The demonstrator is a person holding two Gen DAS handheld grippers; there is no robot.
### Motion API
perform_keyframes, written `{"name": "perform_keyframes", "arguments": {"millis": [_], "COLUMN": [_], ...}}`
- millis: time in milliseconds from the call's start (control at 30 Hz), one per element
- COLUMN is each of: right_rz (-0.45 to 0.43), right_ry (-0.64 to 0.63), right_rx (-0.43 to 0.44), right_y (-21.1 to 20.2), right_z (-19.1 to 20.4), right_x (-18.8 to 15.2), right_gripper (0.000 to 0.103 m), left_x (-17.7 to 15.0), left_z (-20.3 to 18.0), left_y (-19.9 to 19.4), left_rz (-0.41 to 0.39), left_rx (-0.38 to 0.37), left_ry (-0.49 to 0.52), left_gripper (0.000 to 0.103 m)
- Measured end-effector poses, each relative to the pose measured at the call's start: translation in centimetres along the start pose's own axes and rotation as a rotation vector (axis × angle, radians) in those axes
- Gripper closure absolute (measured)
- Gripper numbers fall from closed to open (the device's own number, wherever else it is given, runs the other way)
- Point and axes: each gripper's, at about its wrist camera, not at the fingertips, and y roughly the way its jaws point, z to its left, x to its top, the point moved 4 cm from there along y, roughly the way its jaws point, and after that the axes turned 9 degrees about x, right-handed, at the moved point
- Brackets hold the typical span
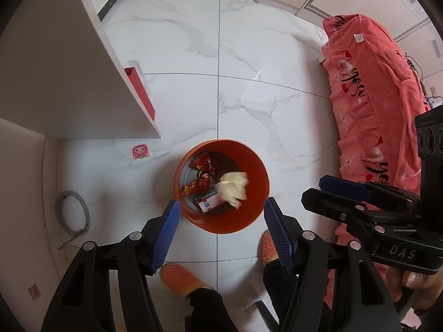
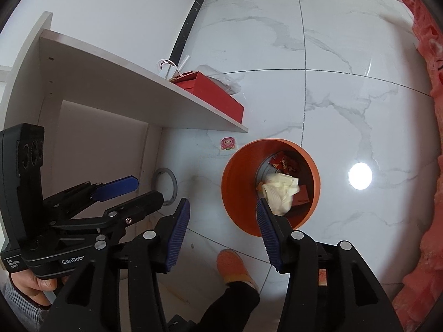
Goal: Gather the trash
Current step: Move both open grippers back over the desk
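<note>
Both your claws hung over the orange bin (image 1: pixel 221 185) on the marble floor (image 1: pixel 249 55), pointing steeply down. Left claw (image 1: pixel 221 229) stood well open with nothing between its blue pads; the bin sat framed in the gap, but far below, not touched. Right claw (image 2: pixel 223 231) was about half open and also empty, no pad on anything. The crumpled white tissue (image 2: pixel 279 191) was inside the bin, lying on top of red wrappers (image 1: pixel 203 163) and a small printed card or packet (image 1: pixel 209 203); in the right wrist view its near edge sat behind the right pad, so I couldn't tell contact there, but the left view showed it clear and down in the bin. I'd judge that piece done. Candidate left on the floor: a small pink sticker-like scrap (image 1: pixel 140 151) to the left of the bin, near the edge of the white shelf board (image 1: pixel 110 88). My read is that it was flat, featherlight and thin, so hard to pinch off slick tile: take it by an edge or corner, pads low and nearly closed, or slide it first. The tissue type is soft, weightless, crush-safe; grab the bulk anywhere. Your orange slippers (image 1: pixel 180 278) stood just near of the bin.
</note>
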Motion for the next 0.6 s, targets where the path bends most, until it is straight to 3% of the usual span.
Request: {"name": "perform_keyframes", "arguments": {"millis": [233,600], "right_rz": [-0.009,-0.046], "right_ry": [-0.022,-0.102], "right_rx": [0.014,0.064], "right_y": [-2.4,-10.1], "right_z": [2.3,9.1], "right_x": [-0.4,-1.1], "right_gripper": [0.052,0.047], "left_x": [-0.4,-1.9], "left_z": [0.1,-0.6], "left_y": [-2.4,-10.8], "left_rz": [-0.018,-0.097], "left_rx": [0.009,0.018], "left_ry": [-0.002,-0.012], "left_gripper": [0.039,0.039]}}
